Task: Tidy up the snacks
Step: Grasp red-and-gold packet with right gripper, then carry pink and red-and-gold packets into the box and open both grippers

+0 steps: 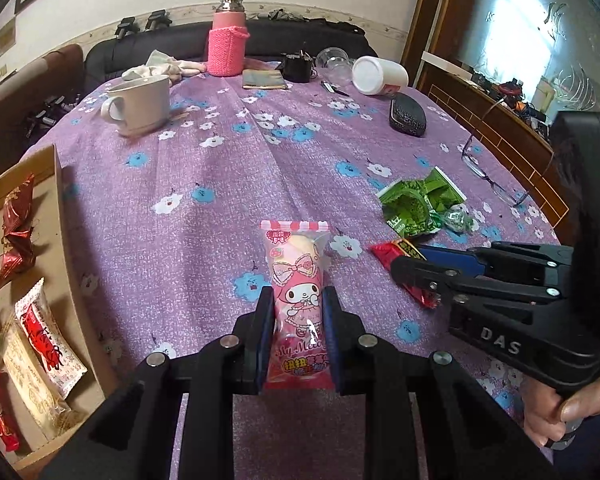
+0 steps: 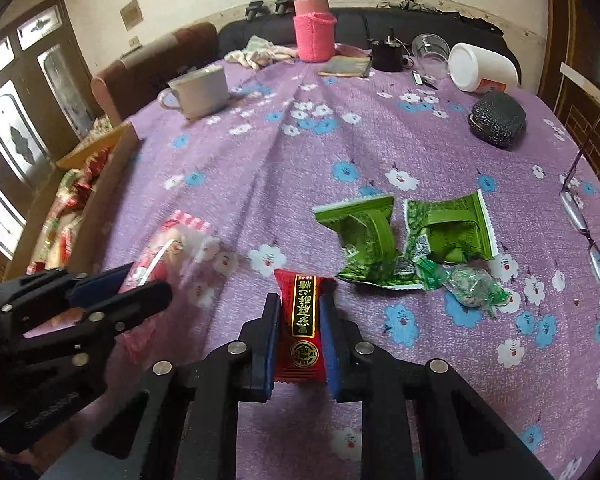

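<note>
I hold two items over the table (image 1: 204, 184): left hand-held gripper (image 1: 298, 300) clamped on pink snack packet (image 1: 298, 280), right hand-held gripper (image 2: 300, 308) clamped on red snack packet (image 2: 302, 320), both presumably bound for the cardboard box (image 1: 56, 184) of snacks at left.

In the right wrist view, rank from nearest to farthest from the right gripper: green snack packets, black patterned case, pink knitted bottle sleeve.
From the right gripper, which is shut on a red snack packet:
1. Green snack packets, just ahead to the right.
2. Black patterned case, farther right, mid-table.
3. Pink knitted bottle sleeve, at the far edge, centre.
</note>
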Demonstrator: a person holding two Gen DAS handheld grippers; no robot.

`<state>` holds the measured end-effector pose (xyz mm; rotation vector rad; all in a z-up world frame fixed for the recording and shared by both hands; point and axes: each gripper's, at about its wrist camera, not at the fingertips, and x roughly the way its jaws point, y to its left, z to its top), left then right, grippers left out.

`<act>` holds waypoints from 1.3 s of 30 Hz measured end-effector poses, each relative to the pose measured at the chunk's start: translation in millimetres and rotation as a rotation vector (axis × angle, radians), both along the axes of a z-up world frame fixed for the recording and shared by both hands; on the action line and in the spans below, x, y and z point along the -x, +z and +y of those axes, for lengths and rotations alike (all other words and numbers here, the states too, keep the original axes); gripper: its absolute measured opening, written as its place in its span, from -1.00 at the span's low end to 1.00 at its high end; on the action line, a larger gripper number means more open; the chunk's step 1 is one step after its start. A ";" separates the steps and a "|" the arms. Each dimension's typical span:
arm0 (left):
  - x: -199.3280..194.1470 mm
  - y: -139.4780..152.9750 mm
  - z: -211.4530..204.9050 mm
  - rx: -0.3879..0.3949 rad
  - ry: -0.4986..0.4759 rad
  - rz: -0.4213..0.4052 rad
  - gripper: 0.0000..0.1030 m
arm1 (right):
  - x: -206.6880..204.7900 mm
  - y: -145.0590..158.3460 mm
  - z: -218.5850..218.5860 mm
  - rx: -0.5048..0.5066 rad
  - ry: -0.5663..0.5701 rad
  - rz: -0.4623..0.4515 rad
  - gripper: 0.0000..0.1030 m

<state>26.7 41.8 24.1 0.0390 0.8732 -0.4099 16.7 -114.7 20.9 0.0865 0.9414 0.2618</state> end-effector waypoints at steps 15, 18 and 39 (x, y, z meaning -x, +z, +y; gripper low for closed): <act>2.7 6.0 6.7 0.021 0.027 -0.027 -0.57 | 6.1 6.9 6.5 -0.111 0.020 -0.038 -0.61; 3.1 7.4 7.0 0.023 0.029 -0.033 -0.57 | 5.7 6.4 7.1 -0.117 0.022 -0.036 -0.61; 9.3 37.4 41.6 0.109 0.097 -0.104 -0.57 | 6.0 36.0 27.6 -0.212 0.005 -0.047 -0.60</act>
